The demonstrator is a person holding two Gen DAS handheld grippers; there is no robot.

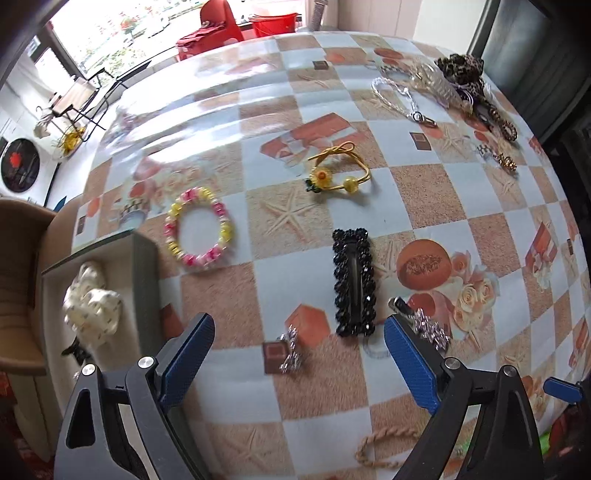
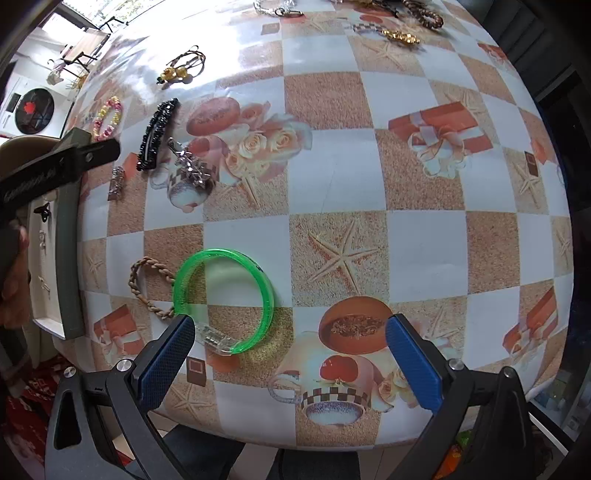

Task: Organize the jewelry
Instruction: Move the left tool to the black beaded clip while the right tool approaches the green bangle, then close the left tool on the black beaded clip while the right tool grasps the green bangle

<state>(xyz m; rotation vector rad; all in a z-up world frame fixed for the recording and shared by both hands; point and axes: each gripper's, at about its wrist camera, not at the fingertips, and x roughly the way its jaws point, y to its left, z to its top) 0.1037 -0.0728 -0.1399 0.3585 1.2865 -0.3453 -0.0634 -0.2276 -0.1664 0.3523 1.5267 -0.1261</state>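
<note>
- Two tools hang over a desk (image 2: 332, 177) strewn with jewelry, the left tool (image 1: 299, 354) spread wide and holding nothing, the right tool (image 2: 290, 343) likewise wide and empty.
- The landmark is a black beaded hair clip (image 1: 353, 282), long and rectangular, lying flat just ahead of the left tool.
- Flanking its near end: a small rhinestone clip (image 1: 291, 352) on one side, a sparkly silver piece (image 1: 430, 326) behind the other blue pad.
- Beyond the clip lie a pink-and-yellow bead bracelet (image 1: 201, 230) and a yellow cord bracelet with a sunflower (image 1: 338, 171); further off, a leopard-print scrunchie (image 1: 461, 72) tops a tangled heap.
- Well to its left, an open box (image 1: 142, 273) holds a cream fabric scrunchie (image 1: 92, 302).
- Nearer the desk edge, a translucent green bangle (image 2: 225, 299) touches a braided tan cord (image 2: 149, 286), by the right tool's left pad.
- A glossy checkered cloth, printed with starfish and roses, covers the desk; a window and red chair (image 1: 218, 18) stand behind.
</note>
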